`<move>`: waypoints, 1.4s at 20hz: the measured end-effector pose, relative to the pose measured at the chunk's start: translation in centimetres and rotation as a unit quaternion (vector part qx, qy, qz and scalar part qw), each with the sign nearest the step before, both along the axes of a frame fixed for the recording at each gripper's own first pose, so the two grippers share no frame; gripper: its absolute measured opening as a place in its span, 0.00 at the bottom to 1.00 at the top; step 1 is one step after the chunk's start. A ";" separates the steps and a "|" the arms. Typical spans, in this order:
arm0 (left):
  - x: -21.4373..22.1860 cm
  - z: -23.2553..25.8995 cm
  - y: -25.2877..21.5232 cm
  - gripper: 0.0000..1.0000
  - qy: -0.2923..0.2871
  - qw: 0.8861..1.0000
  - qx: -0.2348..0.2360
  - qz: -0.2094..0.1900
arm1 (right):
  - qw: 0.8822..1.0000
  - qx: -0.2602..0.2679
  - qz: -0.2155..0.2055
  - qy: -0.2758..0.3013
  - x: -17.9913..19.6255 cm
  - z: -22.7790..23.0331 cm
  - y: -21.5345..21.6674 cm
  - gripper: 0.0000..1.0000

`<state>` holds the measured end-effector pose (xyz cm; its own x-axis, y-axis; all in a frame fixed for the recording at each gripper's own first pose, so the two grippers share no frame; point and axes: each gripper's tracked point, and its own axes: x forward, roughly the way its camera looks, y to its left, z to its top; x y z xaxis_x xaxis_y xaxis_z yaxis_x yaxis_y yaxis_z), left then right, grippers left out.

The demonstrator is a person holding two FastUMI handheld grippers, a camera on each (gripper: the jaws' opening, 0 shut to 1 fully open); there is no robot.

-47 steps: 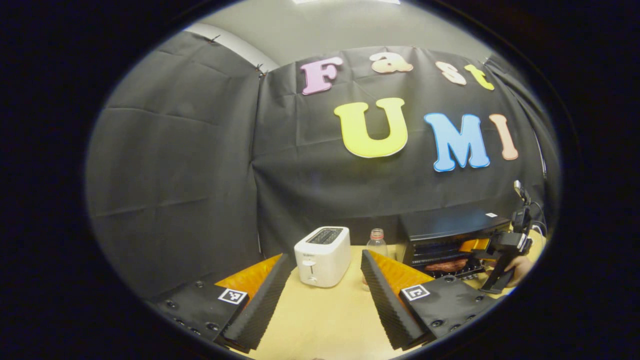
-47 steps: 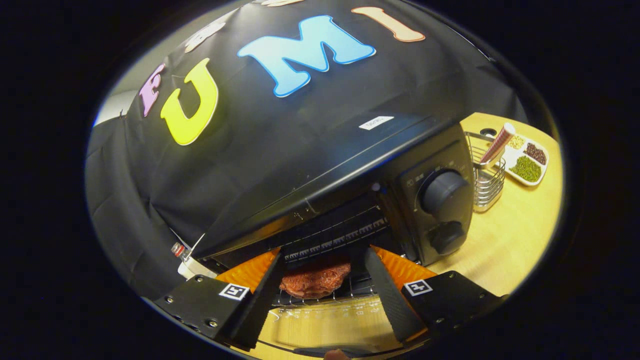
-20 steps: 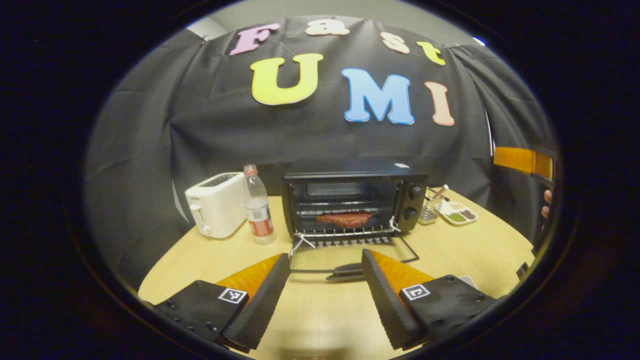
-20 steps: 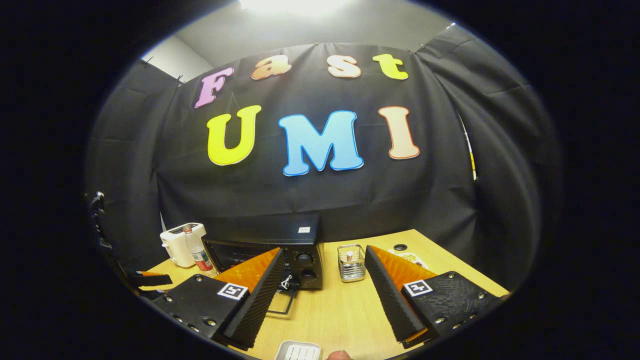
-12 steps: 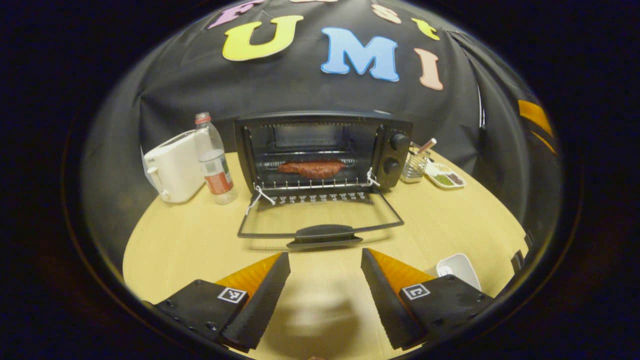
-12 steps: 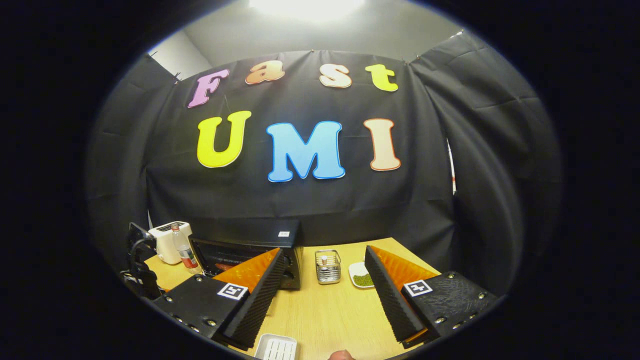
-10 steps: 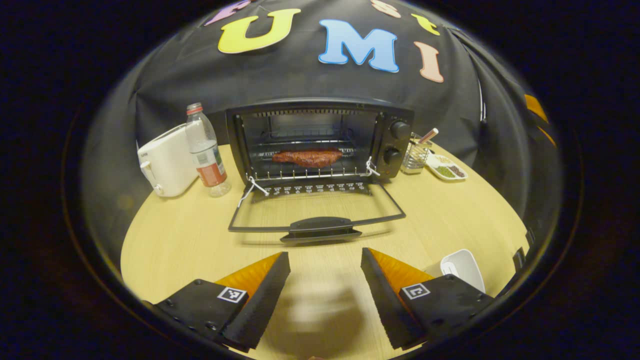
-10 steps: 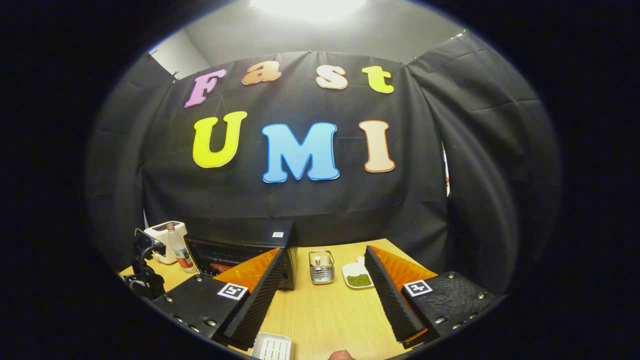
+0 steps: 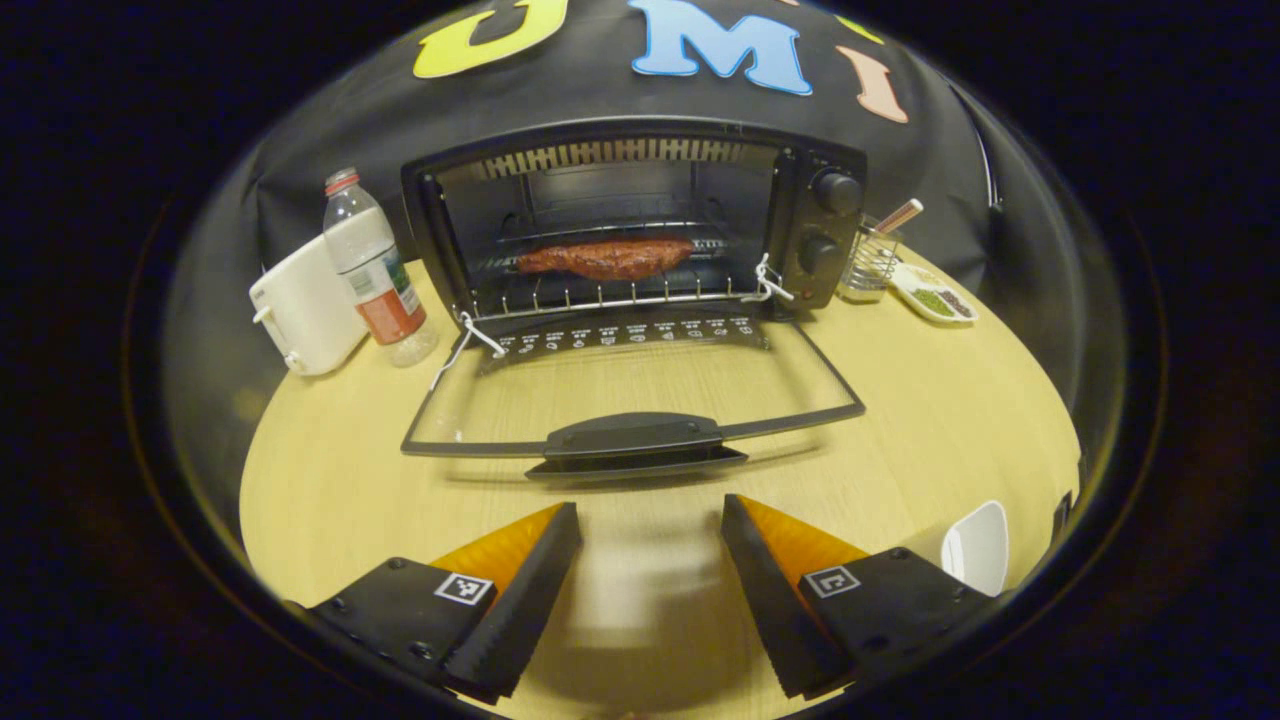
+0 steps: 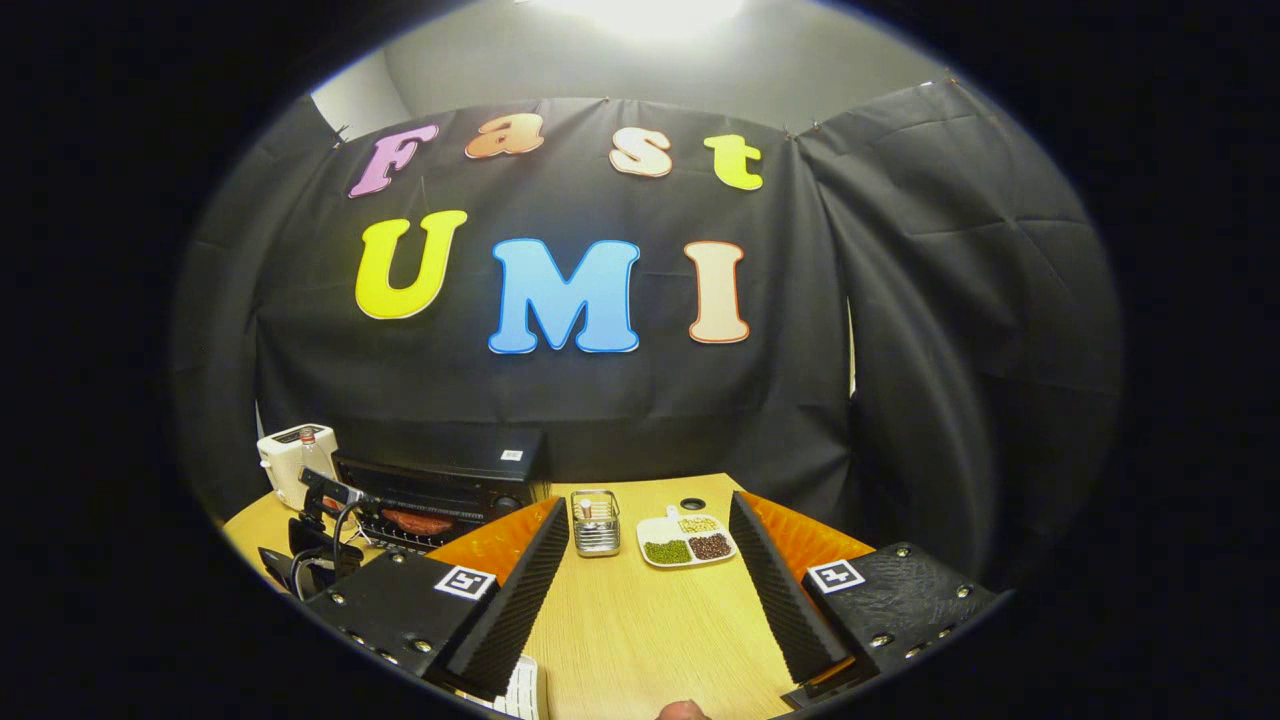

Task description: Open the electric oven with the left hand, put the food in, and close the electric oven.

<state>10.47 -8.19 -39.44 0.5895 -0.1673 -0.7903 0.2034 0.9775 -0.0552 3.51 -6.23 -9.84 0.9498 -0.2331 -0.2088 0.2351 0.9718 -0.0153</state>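
Note:
The black electric oven (image 9: 640, 160) stands at the back of the table with its glass door (image 9: 630, 390) folded flat toward me. A brown piece of meat (image 9: 605, 257) lies on the wire rack inside. The door's dark handle (image 9: 635, 443) is just ahead of my left gripper (image 9: 650, 520), which is open and empty a short way in front of it. My right gripper (image 10: 650, 545) hangs open and empty over the table to the oven's right. In the right gripper view the oven (image 10: 440, 490) and meat (image 10: 415, 521) sit at the left, with the left gripper (image 10: 310, 550) before them.
A white toaster (image 9: 300, 310) and a plastic bottle (image 9: 370, 265) stand left of the oven. A wire holder (image 9: 870, 258) and a white dish of beans (image 9: 935, 300) sit to its right. A white tray (image 9: 975, 545) lies near the table's front right edge.
My left gripper has swung from the toaster to face the oven and closed in low on the door handle. My right gripper has pulled back from the oven, leaving the meat on the rack.

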 end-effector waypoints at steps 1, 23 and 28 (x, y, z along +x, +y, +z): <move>-0.1 -0.3 0.1 0.97 0.005 1.000 0.002 0.004 | 1.000 -0.001 -0.002 0.001 -0.1 -0.1 -0.2 0.98; 1.9 4.4 0.5 0.98 -0.077 0.997 -0.008 0.021 | 1.000 0.014 0.027 -0.006 -0.1 0.6 1.2 0.98; 2.7 7.0 0.7 0.97 -0.105 0.994 -0.018 0.023 | 0.999 0.014 0.035 -0.007 0.1 0.6 1.8 0.98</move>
